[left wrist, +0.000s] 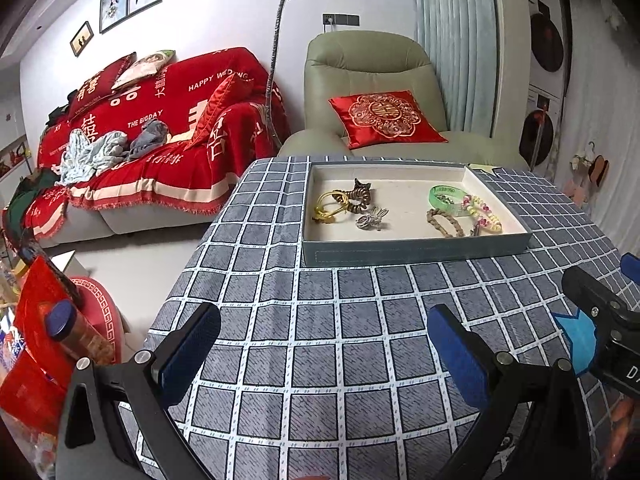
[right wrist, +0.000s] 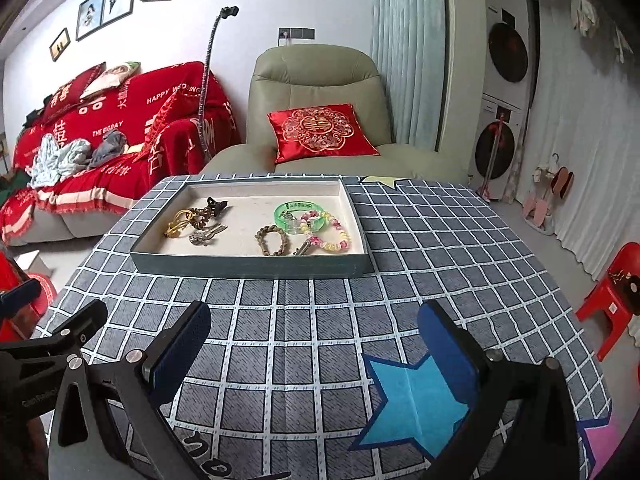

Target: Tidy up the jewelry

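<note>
Holding both the left gripper (left wrist: 324,356) and right gripper (right wrist: 316,352) wide apart and empty, we hover short of the tray (right wrist: 256,270). Its jewelry sits in two loose clusters, apparently sorted.

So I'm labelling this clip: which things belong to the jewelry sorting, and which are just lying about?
Job: tray, green bangle, beaded bracelet, braided bracelet, gold hair tie, hair claw, silver brooch.

Lying about: red cushion, armchair, red stool.
</note>
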`<action>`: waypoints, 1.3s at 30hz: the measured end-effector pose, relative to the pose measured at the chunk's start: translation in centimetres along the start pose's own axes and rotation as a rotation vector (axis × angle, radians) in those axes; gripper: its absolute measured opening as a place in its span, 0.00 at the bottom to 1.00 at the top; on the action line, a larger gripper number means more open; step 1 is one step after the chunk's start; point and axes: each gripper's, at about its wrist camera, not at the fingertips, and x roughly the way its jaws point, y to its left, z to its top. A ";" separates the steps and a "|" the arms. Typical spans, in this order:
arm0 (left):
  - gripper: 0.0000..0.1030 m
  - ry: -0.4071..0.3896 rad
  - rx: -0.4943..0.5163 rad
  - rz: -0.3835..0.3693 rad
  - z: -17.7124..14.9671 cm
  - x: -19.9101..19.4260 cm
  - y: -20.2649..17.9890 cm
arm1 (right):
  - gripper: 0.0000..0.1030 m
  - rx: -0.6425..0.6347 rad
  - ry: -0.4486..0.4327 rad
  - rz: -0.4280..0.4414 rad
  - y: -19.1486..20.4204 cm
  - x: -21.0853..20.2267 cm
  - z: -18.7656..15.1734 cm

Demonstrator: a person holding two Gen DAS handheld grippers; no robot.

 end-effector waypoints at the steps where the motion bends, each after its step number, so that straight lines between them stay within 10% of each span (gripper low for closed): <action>1: 1.00 -0.003 0.002 -0.001 0.0 -0.1 0.0 | 1.00 0.003 0.001 0.001 -0.1 0.1 0.0; 39: 1.00 -0.010 0.007 -0.012 0.1 -1.8 -0.4 | 1.00 0.010 -0.010 0.011 0.1 -1.5 0.1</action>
